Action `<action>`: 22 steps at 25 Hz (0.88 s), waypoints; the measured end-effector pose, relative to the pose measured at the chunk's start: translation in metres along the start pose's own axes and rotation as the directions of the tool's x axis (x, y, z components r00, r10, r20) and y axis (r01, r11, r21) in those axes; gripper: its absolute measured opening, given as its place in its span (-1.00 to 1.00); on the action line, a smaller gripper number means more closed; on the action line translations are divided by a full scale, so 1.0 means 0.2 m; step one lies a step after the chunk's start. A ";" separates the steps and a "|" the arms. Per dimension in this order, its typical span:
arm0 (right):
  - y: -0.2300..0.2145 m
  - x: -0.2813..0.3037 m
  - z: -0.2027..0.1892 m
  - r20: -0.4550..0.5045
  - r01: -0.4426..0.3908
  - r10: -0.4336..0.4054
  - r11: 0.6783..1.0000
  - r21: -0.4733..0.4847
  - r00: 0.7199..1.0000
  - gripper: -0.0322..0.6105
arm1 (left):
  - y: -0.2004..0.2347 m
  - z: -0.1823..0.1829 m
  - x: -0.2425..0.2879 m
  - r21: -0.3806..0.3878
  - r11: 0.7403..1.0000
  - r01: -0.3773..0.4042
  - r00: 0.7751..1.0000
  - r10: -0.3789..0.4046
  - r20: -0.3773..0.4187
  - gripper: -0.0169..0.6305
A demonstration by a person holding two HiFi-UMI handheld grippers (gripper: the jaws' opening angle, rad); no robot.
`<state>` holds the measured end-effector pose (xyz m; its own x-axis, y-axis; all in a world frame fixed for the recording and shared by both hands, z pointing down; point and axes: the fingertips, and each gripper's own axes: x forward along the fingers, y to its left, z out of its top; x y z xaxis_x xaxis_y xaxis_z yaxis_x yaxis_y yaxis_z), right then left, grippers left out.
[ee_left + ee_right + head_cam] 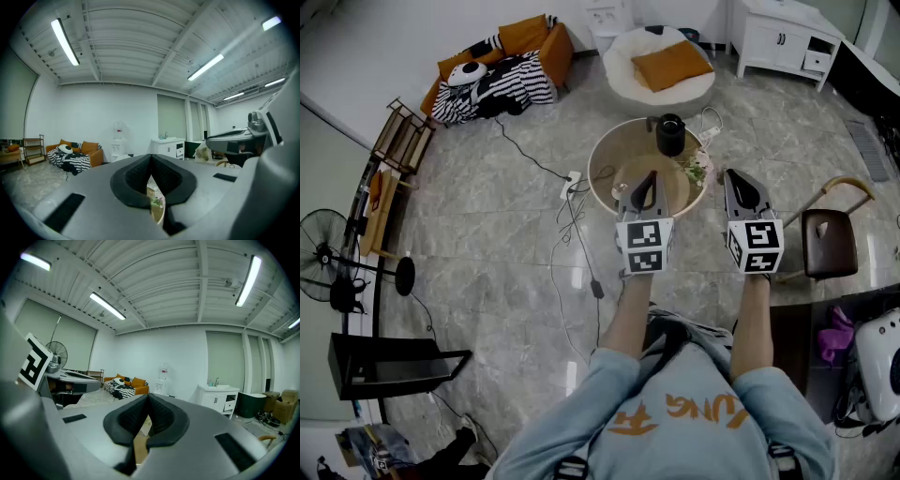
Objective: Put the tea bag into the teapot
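Pale blue sleeves (605,375) reach forward with the left gripper (648,180) and right gripper (735,178) at the round table's (605,159) near side, both with jaws together and empty. The black teapot (670,134) stands at the far side. A greenish heap (695,170), possibly the tea bag, lies near its right.

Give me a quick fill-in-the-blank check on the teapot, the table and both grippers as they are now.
1. The teapot stands on a table whose top is ___ in shape.
2. The left gripper has its jaws ___.
3. Between its jaws the right gripper holds ___.

Missing words: round; shut; nothing.
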<state>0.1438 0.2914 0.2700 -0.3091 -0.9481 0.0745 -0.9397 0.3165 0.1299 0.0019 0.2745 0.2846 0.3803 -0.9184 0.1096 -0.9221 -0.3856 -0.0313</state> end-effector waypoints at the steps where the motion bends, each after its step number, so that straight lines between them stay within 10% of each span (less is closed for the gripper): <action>1: 0.00 0.00 0.00 0.002 0.002 -0.002 1.000 0.006 1.000 -0.86 | 0.01 0.00 0.00 -0.003 1.000 -0.002 1.000 0.002 0.002 -0.87; 22: -0.08 0.08 0.03 0.041 0.065 -0.069 0.993 0.097 0.997 -0.86 | 0.29 0.04 -0.09 -0.033 0.992 -0.120 0.993 0.120 0.010 -0.87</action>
<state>0.1538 0.2713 0.2641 -0.2490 -0.9682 0.0251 -0.9676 0.2498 0.0374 -0.0586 0.2673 0.2737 0.2672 -0.9589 0.0951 -0.9630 -0.2694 -0.0110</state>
